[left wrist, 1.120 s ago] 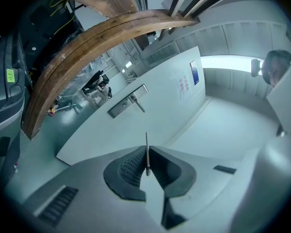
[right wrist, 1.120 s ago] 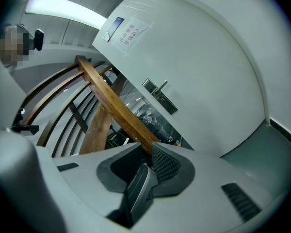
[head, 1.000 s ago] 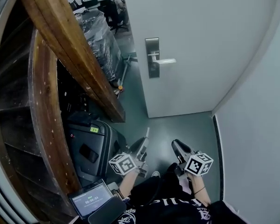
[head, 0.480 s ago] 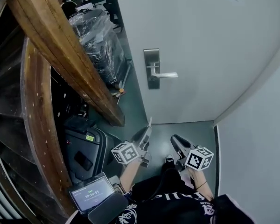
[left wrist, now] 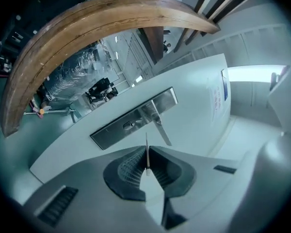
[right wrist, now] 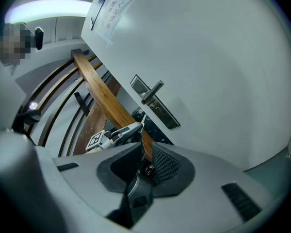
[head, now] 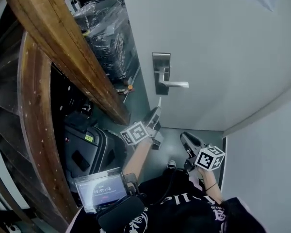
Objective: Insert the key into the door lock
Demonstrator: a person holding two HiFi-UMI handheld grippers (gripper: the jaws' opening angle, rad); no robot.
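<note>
Key [left wrist: 146, 140] pinched in left gripper [left wrist: 146, 152], short of door lock [left wrist: 130, 125]; right gripper [right wrist: 144, 149] slightly parted, empty

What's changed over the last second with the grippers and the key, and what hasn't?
The left hand-held gripper, shut on the key, has risen from low by the person's legs toward the door. The key now points up at the lock plate but is not yet in the keyhole. The right hand-held gripper stayed low and empty. The door handle is unchanged.
</note>
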